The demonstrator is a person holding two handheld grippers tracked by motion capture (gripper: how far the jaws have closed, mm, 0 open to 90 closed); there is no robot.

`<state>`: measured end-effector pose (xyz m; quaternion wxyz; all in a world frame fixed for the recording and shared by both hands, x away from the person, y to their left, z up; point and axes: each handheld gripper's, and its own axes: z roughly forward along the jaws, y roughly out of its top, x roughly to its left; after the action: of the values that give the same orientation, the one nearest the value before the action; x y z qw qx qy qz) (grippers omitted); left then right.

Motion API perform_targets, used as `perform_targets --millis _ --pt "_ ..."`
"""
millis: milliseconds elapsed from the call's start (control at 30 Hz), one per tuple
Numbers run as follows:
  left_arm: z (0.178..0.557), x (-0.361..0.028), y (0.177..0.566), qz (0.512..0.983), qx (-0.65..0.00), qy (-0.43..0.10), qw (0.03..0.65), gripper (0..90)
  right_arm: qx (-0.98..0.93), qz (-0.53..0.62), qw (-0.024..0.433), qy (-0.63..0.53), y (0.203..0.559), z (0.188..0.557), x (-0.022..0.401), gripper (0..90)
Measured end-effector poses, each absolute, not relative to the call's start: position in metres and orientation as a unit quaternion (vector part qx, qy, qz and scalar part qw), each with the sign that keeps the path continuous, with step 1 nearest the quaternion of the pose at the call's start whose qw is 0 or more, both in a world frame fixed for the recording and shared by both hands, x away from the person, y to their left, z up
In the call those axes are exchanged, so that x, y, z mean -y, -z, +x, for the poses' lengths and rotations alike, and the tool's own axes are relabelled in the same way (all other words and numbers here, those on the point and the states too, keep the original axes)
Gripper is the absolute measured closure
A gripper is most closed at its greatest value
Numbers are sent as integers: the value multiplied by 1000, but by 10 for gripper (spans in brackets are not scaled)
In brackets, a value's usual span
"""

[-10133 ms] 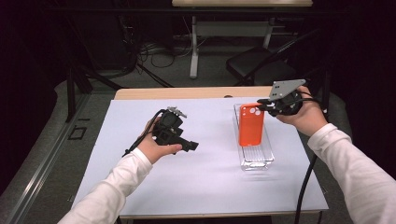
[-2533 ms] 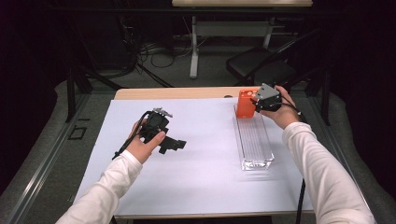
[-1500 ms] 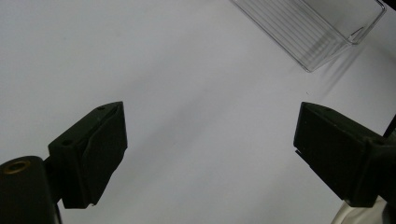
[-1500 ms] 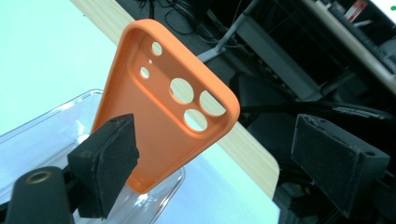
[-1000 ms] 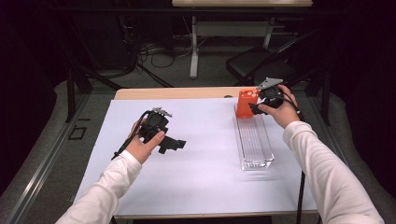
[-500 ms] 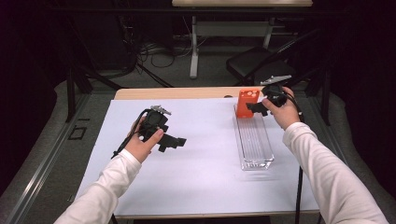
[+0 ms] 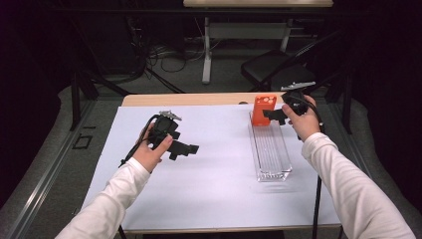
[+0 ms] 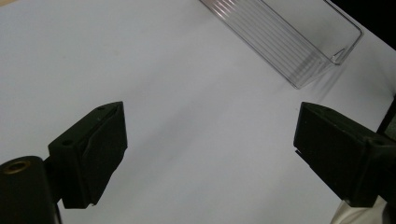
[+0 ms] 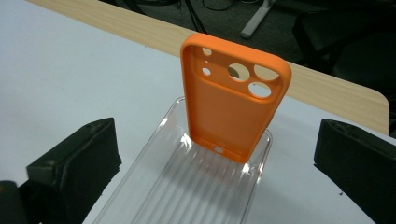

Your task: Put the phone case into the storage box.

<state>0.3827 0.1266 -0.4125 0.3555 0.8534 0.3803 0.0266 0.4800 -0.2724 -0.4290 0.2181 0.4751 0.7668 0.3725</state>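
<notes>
High view: the left gripper (image 7: 185, 148) hovers over the white table cover (image 7: 214, 164), jaws spread wide with nothing between them. To its right lies a clear tray (image 7: 271, 154). An orange phone case (image 7: 263, 110) stands upright at the tray's far end. The right gripper (image 7: 274, 115) sits just beside the case, jaws wide apart, gripping nothing.

A white sheet (image 7: 224, 189) covers the wooden tabletop (image 7: 199, 99), leaving its far edge bare. Beyond, the dim room holds a dark chair (image 7: 268, 72), a pale desk leg (image 7: 206, 50) and, seemingly, floor cables (image 7: 159, 52).
</notes>
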Motion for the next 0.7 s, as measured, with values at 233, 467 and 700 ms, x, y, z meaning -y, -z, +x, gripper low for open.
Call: perform_targets --millis 233,467,700 --pt "384 -128 414 853 -377 -25 359 98 -769 474 210 -373 431 480 267 0" --pt "384 -133 413 847 -381 -29 368 98 -774 468 203 -376 432 477 265 0" --pt "387 -137 412 846 -380 -32 374 98 -773 457 207 -389 428 472 263 4"
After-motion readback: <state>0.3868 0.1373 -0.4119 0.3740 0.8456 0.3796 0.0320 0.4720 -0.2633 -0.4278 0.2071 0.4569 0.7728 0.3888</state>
